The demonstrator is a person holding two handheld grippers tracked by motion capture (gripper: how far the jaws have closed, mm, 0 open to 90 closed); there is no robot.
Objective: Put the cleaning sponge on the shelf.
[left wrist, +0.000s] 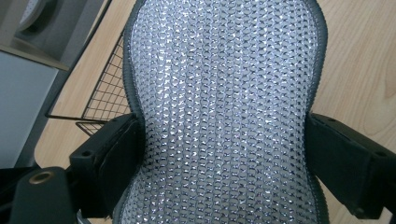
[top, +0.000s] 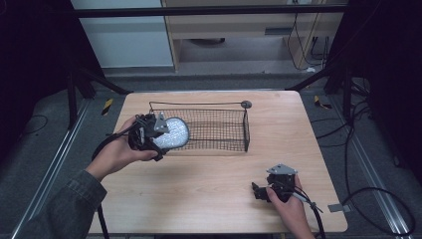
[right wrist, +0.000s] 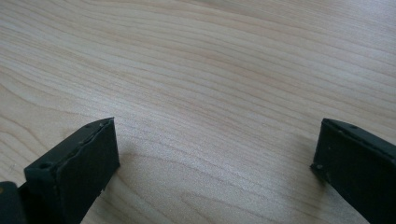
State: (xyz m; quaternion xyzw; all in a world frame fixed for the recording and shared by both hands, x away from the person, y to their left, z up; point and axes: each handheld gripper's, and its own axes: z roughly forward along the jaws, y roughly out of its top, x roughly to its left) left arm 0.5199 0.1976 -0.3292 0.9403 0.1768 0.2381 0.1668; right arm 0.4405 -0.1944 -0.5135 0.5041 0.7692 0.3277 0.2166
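Note:
A silvery, sparkling oval pad [top: 171, 133] with a grey edge is held at the left end of the black wire basket [top: 219, 130]. My left gripper [top: 158, 135] is shut on it. In the left gripper view the pad [left wrist: 224, 112] is pinched at its waist between the two black jaws, and a corner of the basket [left wrist: 105, 100] shows behind it. My right gripper [top: 256, 191] rests low over the table's front right, held in a hand. The right gripper view shows its jaws wide apart over bare wood [right wrist: 210, 84], so the right gripper [right wrist: 215, 156] is open and holds nothing.
The wooden table [top: 209, 179] has free room in front of the basket and between the two hands. A round knob [top: 246, 104] sits at the basket's far right corner. Dark frame legs and cables lie on the floor around the table.

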